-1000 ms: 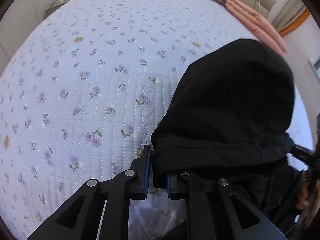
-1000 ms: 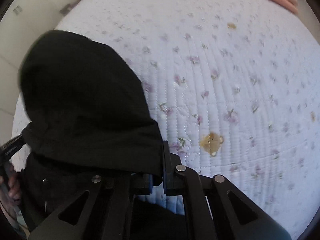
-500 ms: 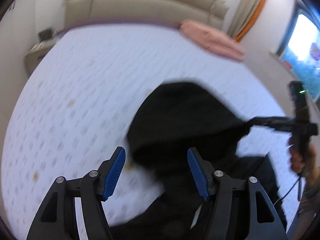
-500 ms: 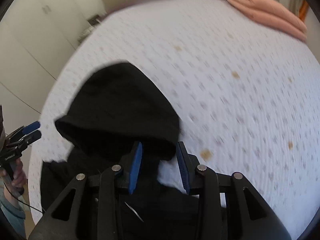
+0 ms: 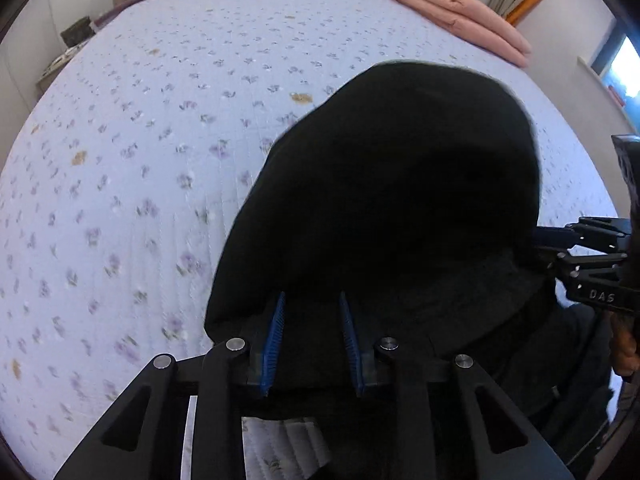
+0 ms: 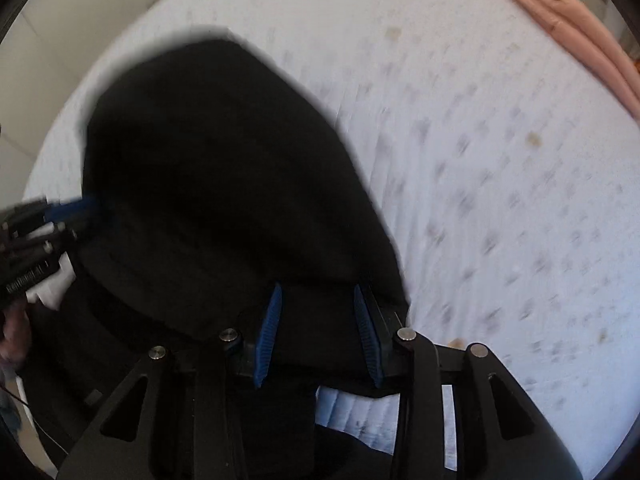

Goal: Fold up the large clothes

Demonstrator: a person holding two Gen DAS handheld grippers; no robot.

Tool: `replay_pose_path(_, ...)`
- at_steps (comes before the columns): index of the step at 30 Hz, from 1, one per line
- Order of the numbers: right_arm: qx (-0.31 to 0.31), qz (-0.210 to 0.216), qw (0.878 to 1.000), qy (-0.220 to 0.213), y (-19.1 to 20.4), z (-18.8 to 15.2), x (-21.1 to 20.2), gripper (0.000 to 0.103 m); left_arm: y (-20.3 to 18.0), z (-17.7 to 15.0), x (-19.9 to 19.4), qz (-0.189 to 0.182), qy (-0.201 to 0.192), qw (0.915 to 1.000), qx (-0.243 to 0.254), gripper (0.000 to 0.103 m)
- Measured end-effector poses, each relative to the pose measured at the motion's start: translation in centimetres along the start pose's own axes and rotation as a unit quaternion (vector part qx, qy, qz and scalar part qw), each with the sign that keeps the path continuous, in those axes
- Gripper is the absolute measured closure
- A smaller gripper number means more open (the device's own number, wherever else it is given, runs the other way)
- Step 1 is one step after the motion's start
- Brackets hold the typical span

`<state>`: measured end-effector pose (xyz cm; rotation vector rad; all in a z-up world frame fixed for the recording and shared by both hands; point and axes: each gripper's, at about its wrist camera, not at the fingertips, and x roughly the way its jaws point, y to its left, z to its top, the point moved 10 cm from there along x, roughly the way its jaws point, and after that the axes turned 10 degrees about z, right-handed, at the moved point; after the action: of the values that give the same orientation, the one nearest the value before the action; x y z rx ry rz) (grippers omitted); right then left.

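On the near side of the bed (image 5: pixel 168 128), toward the edge where the person is standing, a black hooded garment (image 5: pixel 392 200) is lying with its hood spread flat and pointing up the mattress toward the headboard end. Its body is trailing off below the hood toward the near edge, bunched and dark, so how it is arranged there cannot be told.

Over the hood's lower left rim, the left gripper (image 5: pixel 312 336) is pointing steeply down with its blue pads apart; its jaws are closing, with black cloth lying between them but not yet pinched. Over the lower right rim, the right gripper (image 6: pixel 318 332) is hovering the same way, its jaws opening slightly and part-way apart, cloth between the pads yet no squeeze showing. Each gripper is also showing at the side of the other's view, with a hand (image 5: pixel 624 344) behind it.

Judging by this, the fold is only beginning: the hood is laid out smooth, but no part of the garment is turned over onto itself yet. Taking hold of the hood's rim and folding it down onto the body looks like the step in hand, with sleeves and body left to do.

Farther out, a folded pink quilt (image 5: pixel 452 12) is resting at the far right corner of the bed.
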<state>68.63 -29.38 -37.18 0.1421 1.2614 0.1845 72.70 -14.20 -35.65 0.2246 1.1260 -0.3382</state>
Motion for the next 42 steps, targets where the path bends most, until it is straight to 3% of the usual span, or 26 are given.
replay_pose_path(7,0.019,0.010,0.999,-0.027,-1.0,0.0,1.1,0.063,0.3,0.3,1.0,0.014,-0.011,0.9998,-0.007,0.073)
replay_pose_path(11,0.025,0.043,0.999,-0.021,-1.7,-0.3,0.1,0.063,1.2,0.5,-0.1,-0.004,-0.005,0.9998,-0.017,0.073)
replay_pose_path(15,0.048,0.115,0.991,-0.047,-2.6,-0.6,-4.4,0.058,1.6,1.5,-5.2,-0.055,-0.046,0.9972,-0.021,0.072)
replay_pose_path(16,0.054,0.129,0.989,-0.055,-3.0,-0.6,-5.4,0.056,1.7,2.4,-6.6,-0.075,-0.059,0.9951,-0.025,0.070)
replay_pose_path(18,0.073,0.155,0.983,-0.072,-4.4,-0.7,-7.3,0.045,2.8,3.4,-8.3,-0.074,-0.075,0.9939,-0.033,0.040)
replay_pose_path(20,0.089,0.163,0.979,-0.078,-5.9,-0.7,-7.9,0.030,4.3,4.5,-8.4,-0.060,-0.087,0.9936,-0.040,0.032)
replay_pose_path(23,0.114,0.159,0.978,-0.065,-7.8,-1.2,-7.1,0.029,5.1,4.9,-6.5,-0.057,-0.059,0.9947,-0.062,0.032)
replay_pose_path(26,0.140,0.182,0.973,-0.036,-8.7,-1.4,-4.5,0.029,5.2,4.2,-3.3,-0.071,-0.012,0.9937,-0.085,0.032)
replay_pose_path(31,0.148,0.252,0.956,-0.010,-6.5,-0.6,-1.7,0.029,3.5,2.3,1.8,-0.134,0.052,0.9848,-0.097,0.032)
replay_pose_path(33,0.142,0.271,0.952,-0.004,-5.7,-0.2,-1.5,0.029,2.5,1.8,2.4,-0.156,0.061,0.9816,-0.092,0.033)
replay_pose_path(37,0.119,0.295,0.948,0.005,-3.4,0.6,-0.5,0.037,1.6,2.4,2.8,-0.150,0.056,0.9837,-0.081,0.033)
replay_pose_path(38,0.112,0.298,0.948,0.009,-2.5,0.8,-0.7,0.040,1.4,2.6,2.8,-0.143,0.055,0.9848,-0.081,0.035)
replay_pose_path(40,0.095,0.279,0.956,0.005,-1.5,1.0,-0.5,0.048,1.0,3.2,2.1,-0.131,0.046,0.9878,-0.069,0.057)
replay_pose_path(42,0.077,0.270,0.960,-0.003,-0.4,1.0,-1.7,0.065,0.8,3.4,1.1,-0.115,0.032,0.9912,-0.057,0.079)
